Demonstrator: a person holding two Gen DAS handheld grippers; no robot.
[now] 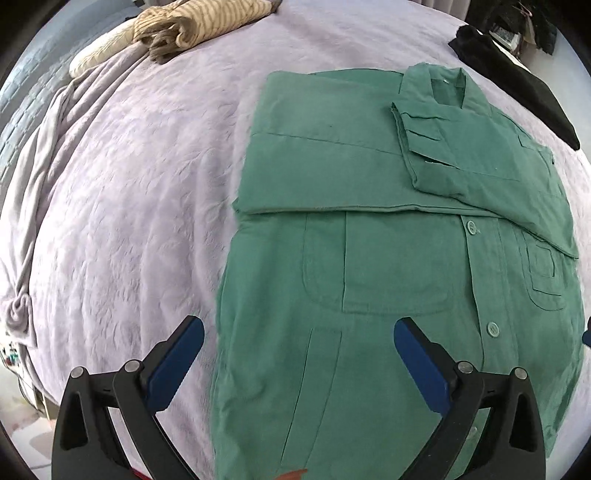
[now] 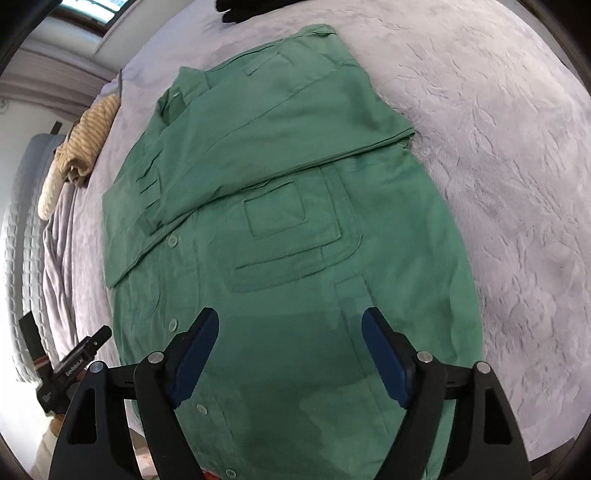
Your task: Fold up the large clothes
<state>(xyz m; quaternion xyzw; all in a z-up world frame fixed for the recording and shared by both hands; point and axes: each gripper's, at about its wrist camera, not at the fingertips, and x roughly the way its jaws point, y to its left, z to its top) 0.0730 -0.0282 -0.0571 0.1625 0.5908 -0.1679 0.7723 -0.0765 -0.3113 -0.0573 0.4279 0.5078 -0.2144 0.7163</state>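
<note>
A large green button-up shirt (image 1: 388,258) lies flat on the lilac bedspread, front up, with both sleeves folded across the chest below the collar (image 1: 447,85). My left gripper (image 1: 299,328) is open and empty, above the shirt's lower left hem edge. The shirt also fills the right wrist view (image 2: 288,229). My right gripper (image 2: 290,319) is open and empty, above the shirt's lower right part near the pocket. Part of the left gripper's body (image 2: 70,369) shows at the left edge of the right wrist view.
The lilac bedspread (image 1: 129,184) covers the bed. A folded tan striped garment (image 1: 192,26) lies on a pillow at the far left. A black garment (image 1: 517,81) lies at the far right beyond the collar. A bunched lilac sheet (image 1: 33,184) hangs along the left bed edge.
</note>
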